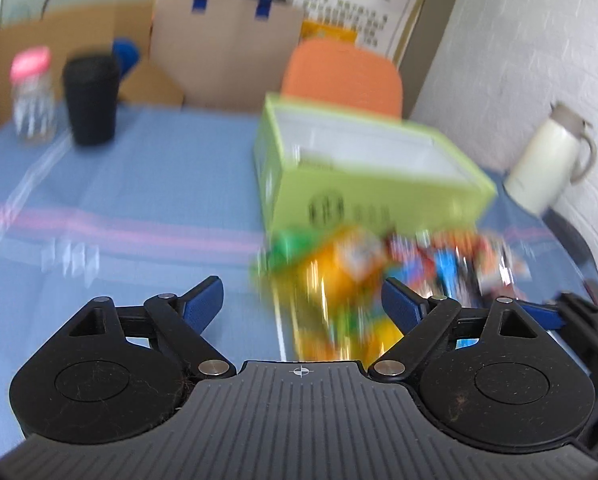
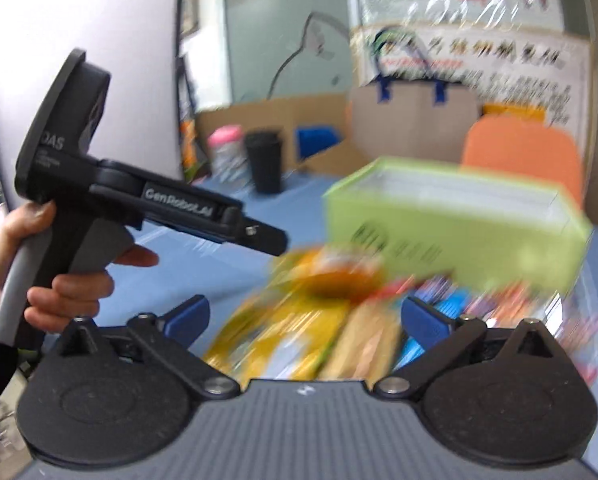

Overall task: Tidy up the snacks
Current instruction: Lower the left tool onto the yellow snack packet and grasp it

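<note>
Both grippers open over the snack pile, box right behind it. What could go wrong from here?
1. The left gripper and right gripper hang close together over the same snack pile; they may collide or grab the same packet.
2. The packets overlap, so one close may pinch two or drag neighbours across the blue tablecloth.
3. The green box stands right behind the pile; a forward reach could shove it towards the white jug.

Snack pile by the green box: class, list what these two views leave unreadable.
- Snack pile, both wrist views: motion blur smears the packets; brands and count unreadable.
- Green box interior: near wall and blur hide its floor.
- Box's black print, both views: blurred.
- Wall poster text: blurred.
- White jug: absent from the right view.
</note>
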